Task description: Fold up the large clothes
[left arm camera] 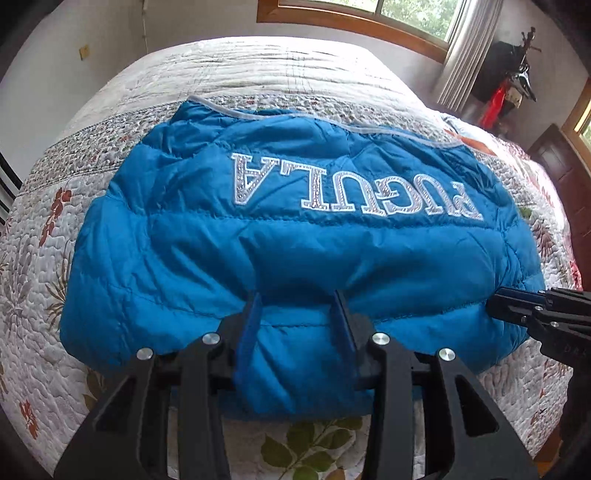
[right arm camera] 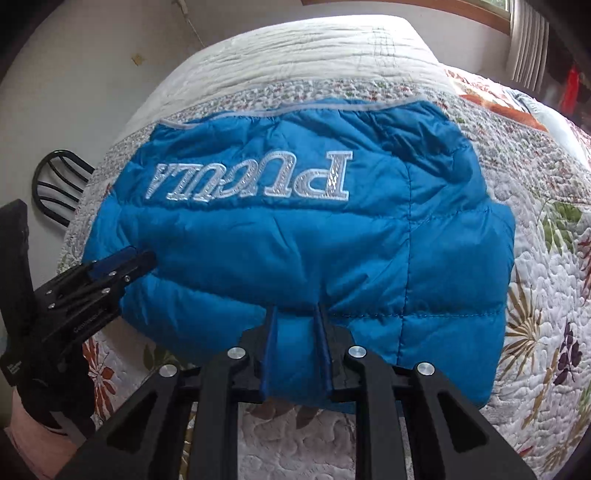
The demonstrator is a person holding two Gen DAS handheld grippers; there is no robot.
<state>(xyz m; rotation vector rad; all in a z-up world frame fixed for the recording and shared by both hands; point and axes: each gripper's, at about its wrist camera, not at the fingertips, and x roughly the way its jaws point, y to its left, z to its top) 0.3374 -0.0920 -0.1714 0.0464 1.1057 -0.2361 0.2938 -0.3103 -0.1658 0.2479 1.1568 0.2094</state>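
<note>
Left gripper [left arm camera: 297, 301] first: at the lower centre of its own view, we see its two blue-padded fingers [left arm camera: 248, 332] set moderately apart, with a puffed roll of the blue jacket [left arm camera: 295, 229] bulging up between them; the pads press into the near hem, so we read it as clamped on the fabric. Right gripper [right arm camera: 297, 310], lower centre of its own view: jaws narrower, a thinner ridge of the same hem pinched between the blue pads [right arm camera: 271, 343]. Each tool also appears in the other's picture; we note the right one entering at the right edge of the left view, tips against the jacket's near right corner, and the left one at the left edge of the right view, tips on the jacket's near left side, with a black-gloved hand [right arm camera: 51, 398] and a pale sleeve behind it. The jacket itself is a quilted puffer, folded into a broad compact bundle filling the middle of both frames, with silvery block lettering [left arm camera: 354, 188] upside down across its upper half and a grey-trimmed edge along its far side. It lies on a white quilted bedspread [left arm camera: 48, 314] printed with rust, green and purple leaves and flowers. Beyond, in the left view: a wood-framed window [left arm camera: 365, 22] at top, a pale curtain [left arm camera: 458, 55] at upper right, something red and black [left arm camera: 506, 85] beside it. In the right view, a dark round-backed chair [right arm camera: 55, 184] stands at middle left.
</note>
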